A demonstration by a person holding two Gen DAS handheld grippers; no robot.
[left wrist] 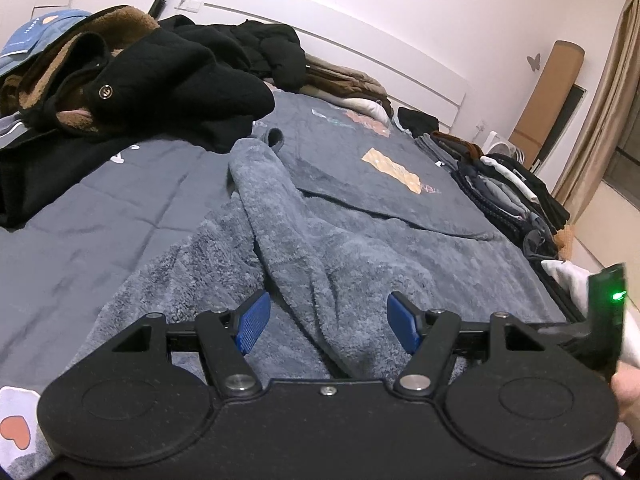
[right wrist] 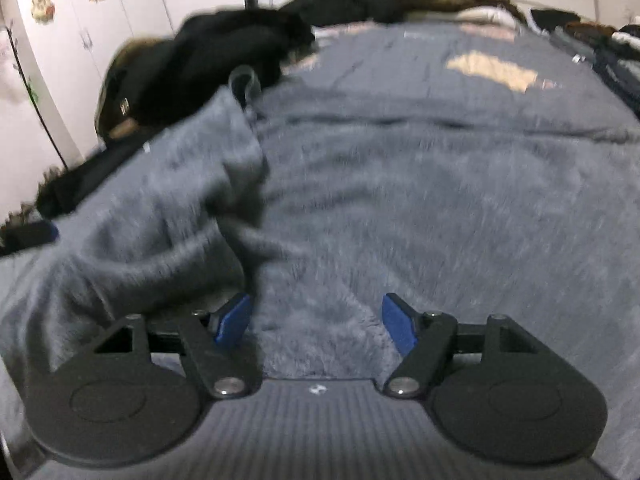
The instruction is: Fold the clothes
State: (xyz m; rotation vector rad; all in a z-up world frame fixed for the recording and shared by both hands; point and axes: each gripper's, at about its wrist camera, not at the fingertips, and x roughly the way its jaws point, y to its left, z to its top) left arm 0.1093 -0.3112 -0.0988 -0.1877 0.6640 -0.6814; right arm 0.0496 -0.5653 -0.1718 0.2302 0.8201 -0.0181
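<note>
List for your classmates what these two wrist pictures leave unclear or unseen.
- Right wrist view: motion blur smears the grey fleece garment and the dark clothes pile.
- Left wrist view: the left gripper body hides the fleece's near edge.
- Left wrist view: cap lettering too small.
- Left wrist view: hand cut off by the right edge.

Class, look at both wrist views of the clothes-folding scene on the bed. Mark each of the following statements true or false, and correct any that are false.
1. Both grippers are open. True: the left gripper and the right gripper each have their blue fingers spread apart.
2. The fluffy grey garment hangs from a hook. False: it lies spread on the bed.
3. A black coat with a brown fleecy lining is heaped on the bed beyond the grey garment. True.
4. The left gripper is clamped on a sleeve. False: its jaws are open, holding nothing.
5. A stack of folded clothes sits along the bed's edge. True.
</note>
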